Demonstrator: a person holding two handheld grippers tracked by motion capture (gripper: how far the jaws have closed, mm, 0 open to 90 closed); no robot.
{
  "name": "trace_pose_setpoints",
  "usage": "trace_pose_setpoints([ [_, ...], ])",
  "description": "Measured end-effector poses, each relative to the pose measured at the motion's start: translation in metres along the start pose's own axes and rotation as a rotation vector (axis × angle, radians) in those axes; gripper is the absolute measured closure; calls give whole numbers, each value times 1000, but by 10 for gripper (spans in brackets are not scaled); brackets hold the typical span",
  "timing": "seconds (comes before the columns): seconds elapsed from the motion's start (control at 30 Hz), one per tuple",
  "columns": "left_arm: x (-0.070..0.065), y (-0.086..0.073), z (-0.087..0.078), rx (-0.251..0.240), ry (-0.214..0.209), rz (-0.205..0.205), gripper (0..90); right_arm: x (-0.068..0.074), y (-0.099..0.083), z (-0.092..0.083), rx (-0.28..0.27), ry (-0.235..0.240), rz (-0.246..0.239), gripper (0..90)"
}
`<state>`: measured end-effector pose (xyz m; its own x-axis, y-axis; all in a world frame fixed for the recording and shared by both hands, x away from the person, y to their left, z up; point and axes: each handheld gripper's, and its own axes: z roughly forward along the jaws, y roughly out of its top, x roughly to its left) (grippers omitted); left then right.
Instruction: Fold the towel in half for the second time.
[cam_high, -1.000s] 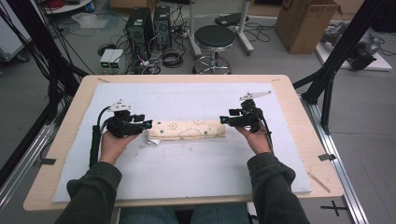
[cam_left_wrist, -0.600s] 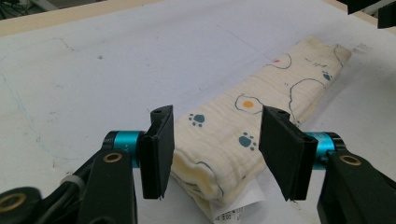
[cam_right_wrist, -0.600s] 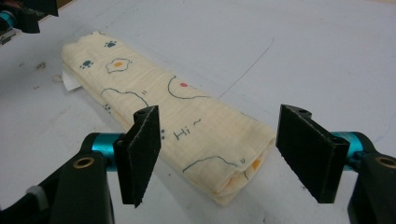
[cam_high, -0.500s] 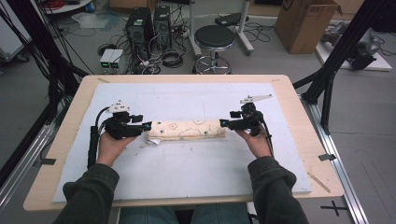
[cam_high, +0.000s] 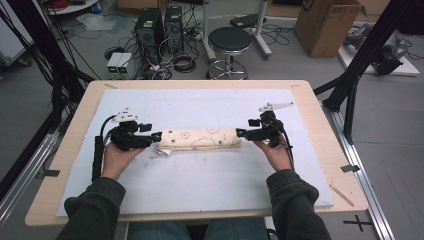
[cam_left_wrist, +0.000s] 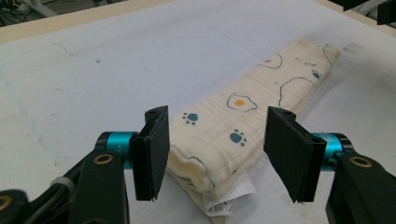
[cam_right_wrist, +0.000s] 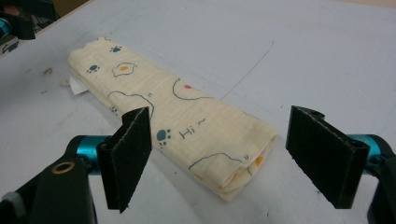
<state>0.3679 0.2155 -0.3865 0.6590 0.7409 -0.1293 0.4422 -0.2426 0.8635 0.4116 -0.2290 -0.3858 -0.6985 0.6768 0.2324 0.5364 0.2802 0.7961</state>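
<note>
On the table's white sheet (cam_high: 200, 180), the folded cloth (cam_high: 200, 139) lies w/ its long axis parallel to the near edge, btwn your left gripper (cam_high: 156, 137) & right gripper (cam_high: 239, 133), both released, jaws just opening, one at each end.

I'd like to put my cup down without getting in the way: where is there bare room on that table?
Bare sheet lies between the folded cloth and the far edge, and between the cloth and the sleeves. It is crowded at the cloth's ends.
</note>
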Motion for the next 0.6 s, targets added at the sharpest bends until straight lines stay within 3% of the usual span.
trace_pose_setpoints([
  [0.6,-6,-7,-15,-14,-1,16,342,15,0,-11,-15,-1,-38,165],
])
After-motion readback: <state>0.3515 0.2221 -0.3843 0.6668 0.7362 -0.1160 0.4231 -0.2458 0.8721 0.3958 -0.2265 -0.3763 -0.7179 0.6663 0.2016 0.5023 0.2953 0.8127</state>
